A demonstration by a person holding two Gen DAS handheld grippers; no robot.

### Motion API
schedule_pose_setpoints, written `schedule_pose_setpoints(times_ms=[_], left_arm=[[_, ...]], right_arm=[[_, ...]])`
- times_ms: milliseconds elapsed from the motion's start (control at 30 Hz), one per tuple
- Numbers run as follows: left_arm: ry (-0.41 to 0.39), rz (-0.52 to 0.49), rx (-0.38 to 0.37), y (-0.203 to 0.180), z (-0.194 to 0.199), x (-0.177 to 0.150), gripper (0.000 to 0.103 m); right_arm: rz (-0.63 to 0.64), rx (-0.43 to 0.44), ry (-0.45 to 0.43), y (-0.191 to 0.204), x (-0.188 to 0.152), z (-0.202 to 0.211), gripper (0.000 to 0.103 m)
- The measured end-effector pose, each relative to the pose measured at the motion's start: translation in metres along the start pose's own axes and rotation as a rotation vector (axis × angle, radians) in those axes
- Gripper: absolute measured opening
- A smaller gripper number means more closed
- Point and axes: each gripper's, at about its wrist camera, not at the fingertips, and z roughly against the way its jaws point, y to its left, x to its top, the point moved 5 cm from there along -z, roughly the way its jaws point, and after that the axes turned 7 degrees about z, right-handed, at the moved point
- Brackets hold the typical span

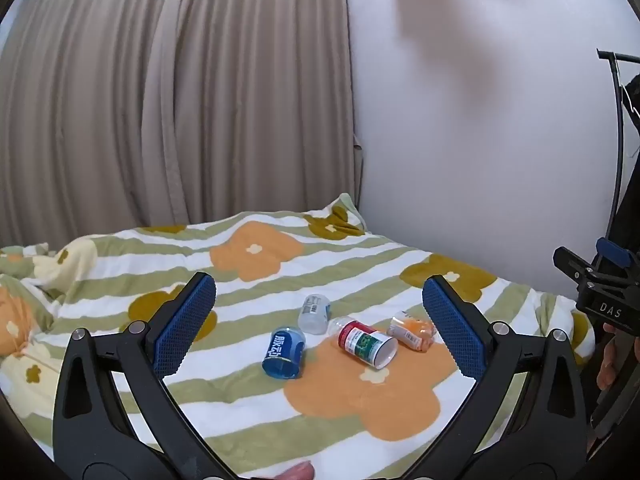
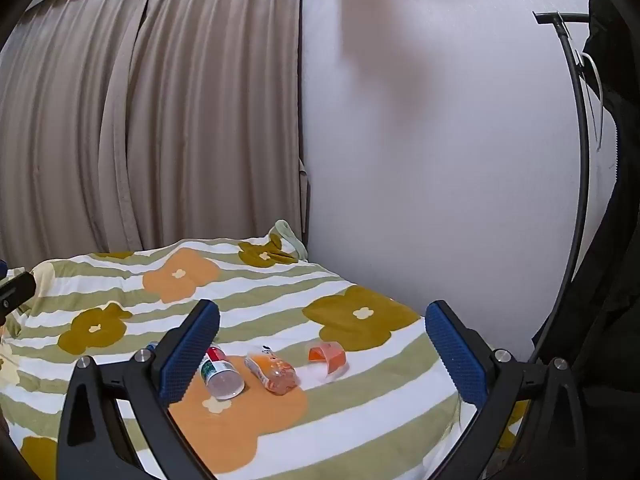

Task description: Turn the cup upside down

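Note:
Several cut-bottle cups lie on their sides on the flowered blanket (image 1: 248, 420). In the left wrist view: a blue cup (image 1: 284, 354), a clear cup (image 1: 315, 313), a red-and-green cup (image 1: 366, 342) and an orange cup (image 1: 412, 332). My left gripper (image 1: 318, 322) is open and empty, held above and short of them. In the right wrist view: the red-and-green cup (image 2: 220, 372), the orange cup (image 2: 274, 374) and an orange-banded clear cup (image 2: 328, 360). My right gripper (image 2: 322, 342) is open and empty, above the bed; its body shows in the left wrist view (image 1: 596, 292).
The bed sits in a corner, with beige curtains (image 1: 168, 112) behind and a white wall (image 1: 480, 140) to the right. A black stand with dark clothing (image 2: 600, 200) is at the far right. The blanket is rumpled at the left (image 1: 24, 280).

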Motion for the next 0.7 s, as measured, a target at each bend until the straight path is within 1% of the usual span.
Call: schedule_pose_setpoints(times_ms=[133, 200, 233, 367, 400, 700], left_arm=[[-0.004, 0.019, -0.018, 0.0, 0.002, 0.001, 0.103], [-0.011, 0.015, -0.008, 0.002, 0.005, 0.003, 0.103], [-0.01, 0.015, -0.006, 0.004, 0.0, 0.001, 0.103], [-0.018, 0.022, -0.015, 0.001, 0.004, 0.008, 0.103], [-0.018, 0.022, -0.016, 0.001, 0.004, 0.009, 0.103], [-0.029, 0.012, -0.025, -0.006, 0.003, 0.011, 0.103]], right_arm=[[0.02, -0.016, -0.014, -0.002, 0.001, 0.002, 0.103], [0.041, -0.015, -0.012, 0.005, 0.004, 0.003, 0.103], [0.019, -0.003, -0.004, 0.0, 0.001, 0.0, 0.103], [0.021, -0.003, -0.009, 0.001, 0.007, 0.002, 0.103], [0.021, -0.006, -0.008, -0.005, 0.016, 0.008, 0.103], [0.039, -0.032, -0.017, -0.008, 0.02, 0.008, 0.103]])
